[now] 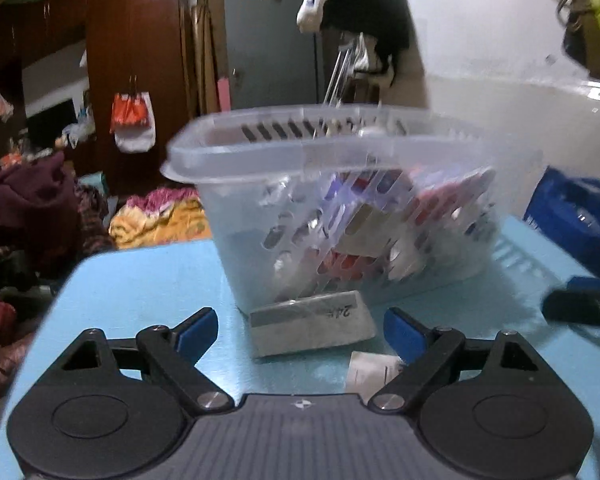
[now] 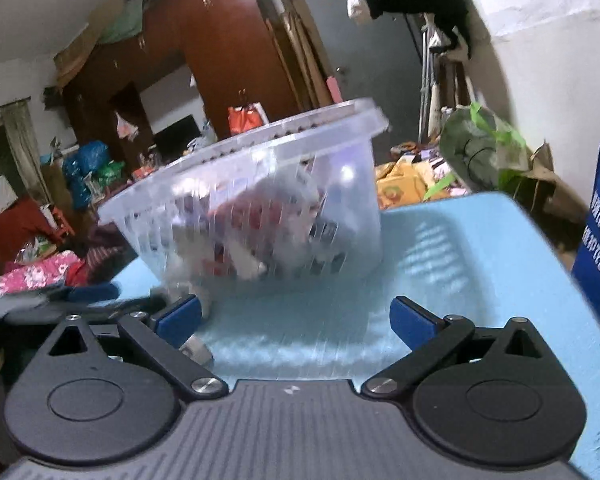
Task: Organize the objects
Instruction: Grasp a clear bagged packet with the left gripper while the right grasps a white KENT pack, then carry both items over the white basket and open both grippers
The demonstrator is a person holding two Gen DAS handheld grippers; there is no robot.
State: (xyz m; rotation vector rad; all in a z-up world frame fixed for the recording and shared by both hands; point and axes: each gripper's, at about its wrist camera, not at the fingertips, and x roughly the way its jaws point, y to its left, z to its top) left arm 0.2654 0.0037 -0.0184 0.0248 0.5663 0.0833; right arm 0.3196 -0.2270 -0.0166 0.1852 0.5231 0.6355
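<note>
Left wrist view: one clear slotted plastic basket [image 1: 340, 208] stands on the light-blue table [image 1: 148, 280], packed with blurred packets. One flat grey box [image 1: 312, 326] lies against its base, one white paper slip [image 1: 370, 372] nearer. The left gripper [image 1: 300, 330] is spread, empty.

Right wrist view: the same basket [image 2: 252, 208] sits ahead on the table [image 2: 460, 248]. The right gripper [image 2: 296, 320] is spread, holding nothing.
</note>
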